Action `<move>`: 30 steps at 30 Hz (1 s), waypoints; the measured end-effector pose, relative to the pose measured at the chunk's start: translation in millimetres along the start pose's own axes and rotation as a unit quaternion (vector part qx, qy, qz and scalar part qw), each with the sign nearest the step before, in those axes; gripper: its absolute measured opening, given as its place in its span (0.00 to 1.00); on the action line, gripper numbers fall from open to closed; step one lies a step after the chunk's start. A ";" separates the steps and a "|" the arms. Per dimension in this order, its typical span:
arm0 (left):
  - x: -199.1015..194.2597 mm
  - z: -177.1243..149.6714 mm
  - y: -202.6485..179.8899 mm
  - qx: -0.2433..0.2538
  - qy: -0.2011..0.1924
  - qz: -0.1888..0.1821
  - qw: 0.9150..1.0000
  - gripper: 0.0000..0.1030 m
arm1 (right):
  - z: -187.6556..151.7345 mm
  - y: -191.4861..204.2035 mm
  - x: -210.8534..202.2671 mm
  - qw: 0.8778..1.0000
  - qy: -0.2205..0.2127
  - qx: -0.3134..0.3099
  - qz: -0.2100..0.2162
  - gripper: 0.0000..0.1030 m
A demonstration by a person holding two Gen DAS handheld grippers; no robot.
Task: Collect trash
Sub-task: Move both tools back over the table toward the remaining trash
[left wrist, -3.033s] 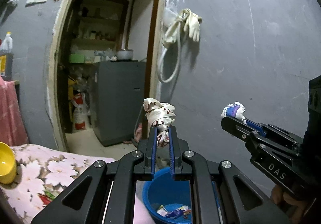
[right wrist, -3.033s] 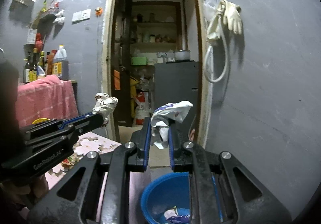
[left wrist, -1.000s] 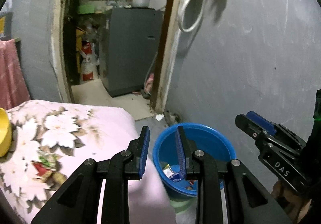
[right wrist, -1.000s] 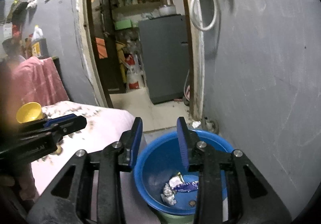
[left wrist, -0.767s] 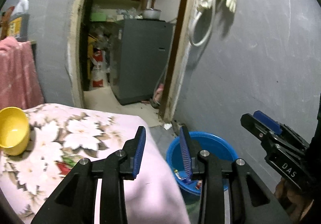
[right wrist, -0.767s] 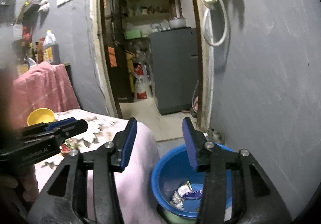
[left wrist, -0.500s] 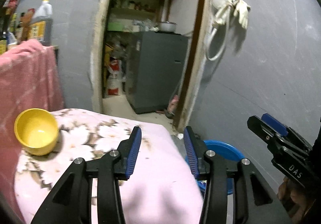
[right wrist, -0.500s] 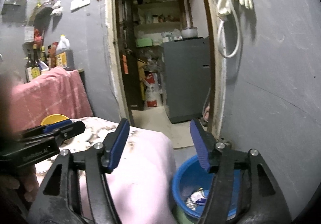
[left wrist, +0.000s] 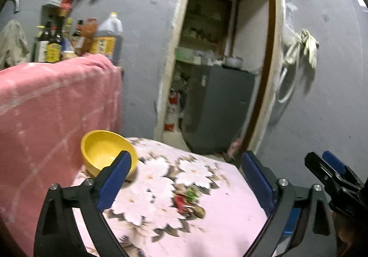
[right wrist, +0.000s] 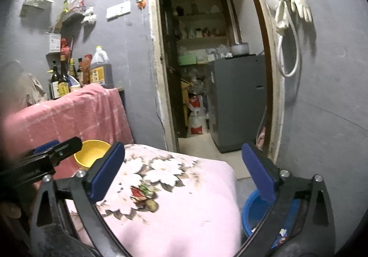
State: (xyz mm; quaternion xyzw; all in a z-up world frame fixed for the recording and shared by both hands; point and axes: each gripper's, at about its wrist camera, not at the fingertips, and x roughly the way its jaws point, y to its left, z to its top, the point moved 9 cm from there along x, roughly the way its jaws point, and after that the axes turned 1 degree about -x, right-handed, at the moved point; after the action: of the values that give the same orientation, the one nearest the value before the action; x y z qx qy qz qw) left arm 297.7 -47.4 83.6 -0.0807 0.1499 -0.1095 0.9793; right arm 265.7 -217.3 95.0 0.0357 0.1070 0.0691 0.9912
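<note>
We held both tools over the floral cloth with nothing between their pads. The left gripper and right gripper were opening wide, both empty. The blue bin stood low at the right, beside the cloth's edge. We judged the step to be a search for more trash; none showed clearly. Next, scan the cloth near the yellow bowl.

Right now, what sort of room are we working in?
Most likely a small lived-in room of a home, next to a pantry or storeroom: sauce and oil bottles on a ledge, a floral cloth over a table or bed, and a doorway to cluttered shelves.
</note>
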 end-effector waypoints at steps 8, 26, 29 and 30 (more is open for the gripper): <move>-13.4 -3.2 35.5 0.003 -0.030 0.034 0.999 0.97 | -0.1 31.8 3.8 0.999 -0.027 -0.020 0.023 1.00; 20.6 -43.6 66.2 0.034 0.016 0.071 0.997 0.97 | -43.0 41.5 57.3 0.997 0.029 -0.048 0.046 1.00; 34.5 -53.0 66.1 0.038 0.041 0.070 0.996 0.97 | -56.7 37.8 68.8 0.996 0.053 -0.054 0.049 1.00; 39.8 -56.5 65.9 0.040 0.051 0.070 0.995 0.97 | -62.3 36.1 73.2 0.995 0.063 -0.057 0.049 1.00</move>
State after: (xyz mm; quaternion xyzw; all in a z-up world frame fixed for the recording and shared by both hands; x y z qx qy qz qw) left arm 329.8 -0.4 6.7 -0.0250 0.2000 -0.0508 0.9782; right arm 318.3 -167.6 22.2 -0.0199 0.1633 0.1262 0.9783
